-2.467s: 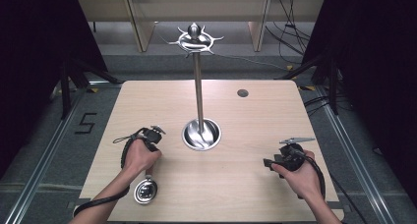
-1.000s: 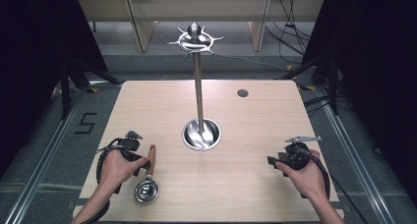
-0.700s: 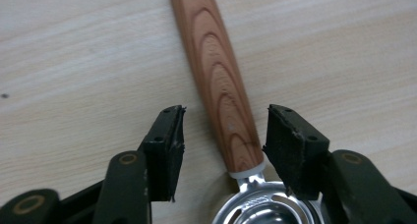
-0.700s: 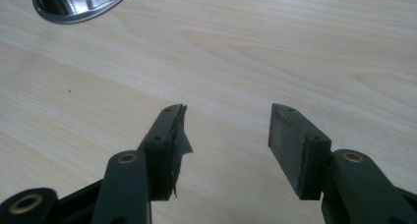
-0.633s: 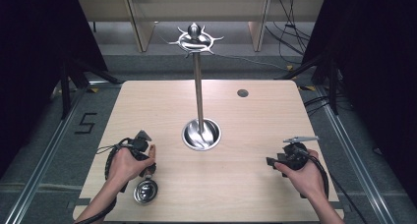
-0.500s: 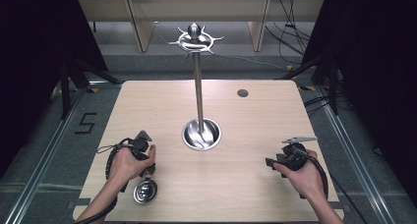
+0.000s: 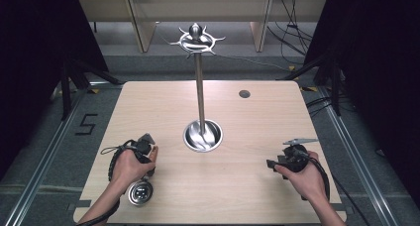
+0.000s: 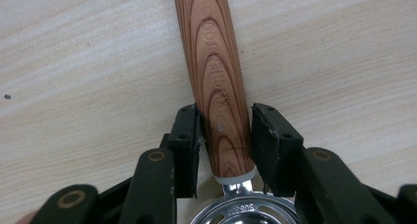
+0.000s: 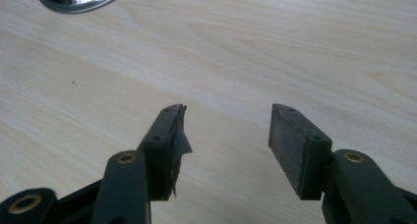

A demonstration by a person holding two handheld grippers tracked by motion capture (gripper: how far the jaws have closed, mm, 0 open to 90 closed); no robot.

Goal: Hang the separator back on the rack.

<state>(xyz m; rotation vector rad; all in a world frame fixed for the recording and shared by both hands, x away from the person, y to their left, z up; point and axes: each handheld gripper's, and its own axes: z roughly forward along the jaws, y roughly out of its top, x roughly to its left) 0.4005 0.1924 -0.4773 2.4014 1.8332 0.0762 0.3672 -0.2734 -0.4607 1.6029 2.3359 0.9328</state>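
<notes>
Resting on a pale wooden table (image 7: 277, 122), both claws flank a steel stand (image 7: 200, 107).

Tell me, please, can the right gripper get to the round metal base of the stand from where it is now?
Probably yes. The right gripper sits open at the near right of the table, and only bare wood lies between it and the metal base. The left gripper, shut on the wooden handle, is off to the other side.
</notes>
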